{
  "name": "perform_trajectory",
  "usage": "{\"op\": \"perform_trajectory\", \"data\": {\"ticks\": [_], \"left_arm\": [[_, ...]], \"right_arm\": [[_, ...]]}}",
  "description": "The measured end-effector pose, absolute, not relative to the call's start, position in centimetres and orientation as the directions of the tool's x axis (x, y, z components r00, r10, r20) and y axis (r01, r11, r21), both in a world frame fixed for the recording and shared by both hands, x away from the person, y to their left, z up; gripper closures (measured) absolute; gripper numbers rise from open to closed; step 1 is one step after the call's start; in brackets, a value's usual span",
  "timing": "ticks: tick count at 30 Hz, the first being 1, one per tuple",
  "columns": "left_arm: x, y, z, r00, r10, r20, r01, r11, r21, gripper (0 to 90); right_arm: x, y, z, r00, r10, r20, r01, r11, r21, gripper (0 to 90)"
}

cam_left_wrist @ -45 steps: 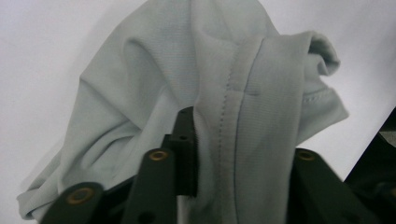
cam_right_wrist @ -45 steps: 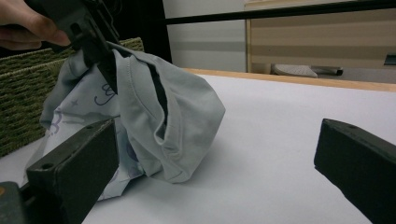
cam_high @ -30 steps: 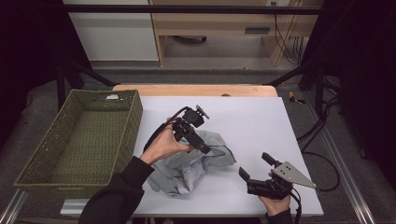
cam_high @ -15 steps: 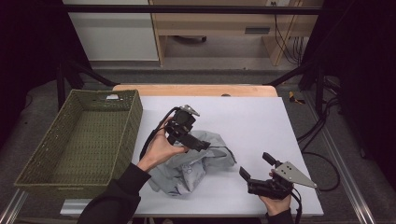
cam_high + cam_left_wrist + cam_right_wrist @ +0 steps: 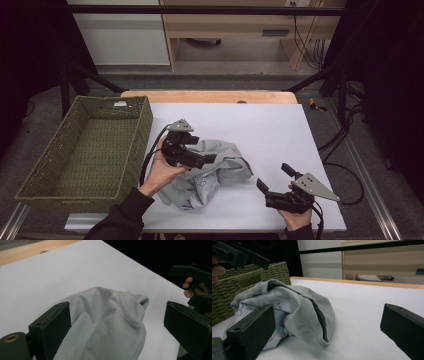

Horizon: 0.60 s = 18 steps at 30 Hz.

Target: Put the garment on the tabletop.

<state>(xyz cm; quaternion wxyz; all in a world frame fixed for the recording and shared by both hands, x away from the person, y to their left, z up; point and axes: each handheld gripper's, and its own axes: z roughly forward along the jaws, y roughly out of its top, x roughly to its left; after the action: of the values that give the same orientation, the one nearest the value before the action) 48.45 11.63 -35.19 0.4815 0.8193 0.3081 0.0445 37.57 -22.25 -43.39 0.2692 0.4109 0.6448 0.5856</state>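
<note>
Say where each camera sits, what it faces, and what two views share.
High view: above the table's near edge, looking forward and down at basket, garment, both hands and grippers.
Left gripper view: rides the left gripper, facing the garment between its open jaws; right hand beyond.
Right gripper view: rides the right gripper low on the table, facing garment and basket, jaws open.
All share the garment.

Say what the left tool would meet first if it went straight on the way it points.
Probably the crumpled pale grey cloth garment: it lies between the left tool's open jaws; contact is unclear.
</note>
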Motion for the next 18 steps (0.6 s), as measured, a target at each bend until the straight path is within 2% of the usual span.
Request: {"op": "perform_trajectory", "data": {"ticks": [4, 9, 18], "left_arm": [[47.8, 12.4, -35.7, 0.807, 0.548, -0.222, 0.448, -0.322, 0.834, 6.4], [46.5, 13.2, -36.0, 0.813, 0.556, -0.174, 0.400, -0.315, 0.861, 5.8], [44.7, 15.2, -37.3, 0.806, 0.564, -0.179, 0.380, -0.263, 0.887, 6.2]], "right_arm": [[37.5, -22.3, -43.4, -0.516, 0.846, 0.136, 0.217, -0.025, 0.976, 0.1], [37.5, -22.3, -43.3, -0.514, 0.846, 0.144, 0.222, -0.031, 0.975, 0.1], [37.5, -22.3, -43.3, -0.516, 0.846, 0.138, 0.217, -0.027, 0.976, 0.0]]}}
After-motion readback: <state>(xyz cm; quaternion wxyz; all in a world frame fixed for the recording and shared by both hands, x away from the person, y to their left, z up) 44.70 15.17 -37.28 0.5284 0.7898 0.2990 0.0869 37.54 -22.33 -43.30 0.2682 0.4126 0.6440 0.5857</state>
